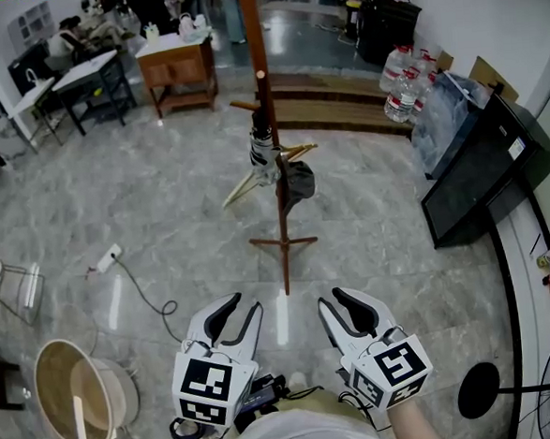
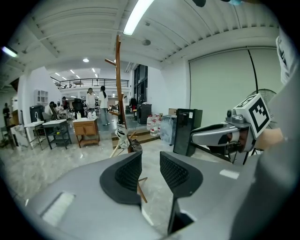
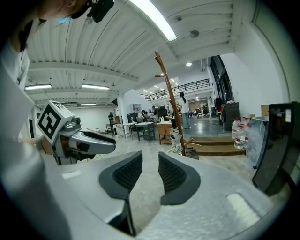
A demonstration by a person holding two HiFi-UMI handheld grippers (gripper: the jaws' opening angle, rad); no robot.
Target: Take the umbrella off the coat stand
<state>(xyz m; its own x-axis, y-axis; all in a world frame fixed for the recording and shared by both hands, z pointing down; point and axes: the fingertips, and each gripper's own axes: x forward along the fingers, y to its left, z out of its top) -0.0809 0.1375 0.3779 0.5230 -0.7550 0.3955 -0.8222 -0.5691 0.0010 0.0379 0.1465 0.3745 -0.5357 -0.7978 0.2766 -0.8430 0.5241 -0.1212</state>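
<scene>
Head view: coat stand (image 1: 274, 181) upright at frame centre on marble floor. Folded patterned umbrella (image 1: 263, 151) hangs against the pole, mid height; dark item (image 1: 299, 180) just beside it at right. Left gripper (image 1: 246, 305) and right gripper (image 1: 332, 299) side by side at bottom centre, well short of the stand, both pointing toward it. Black cabinet (image 1: 483, 166) right, water bottles (image 1: 404, 81) upper right, round wooden tub (image 1: 76, 392) lower left.

Left gripper view: jaws apart, narrow gap, nothing between them; umbrella (image 2: 122, 136) far off, left of centre.

Right gripper view: same, jaws apart and empty; umbrella (image 3: 176, 139) on the stand just right of centre.
</scene>
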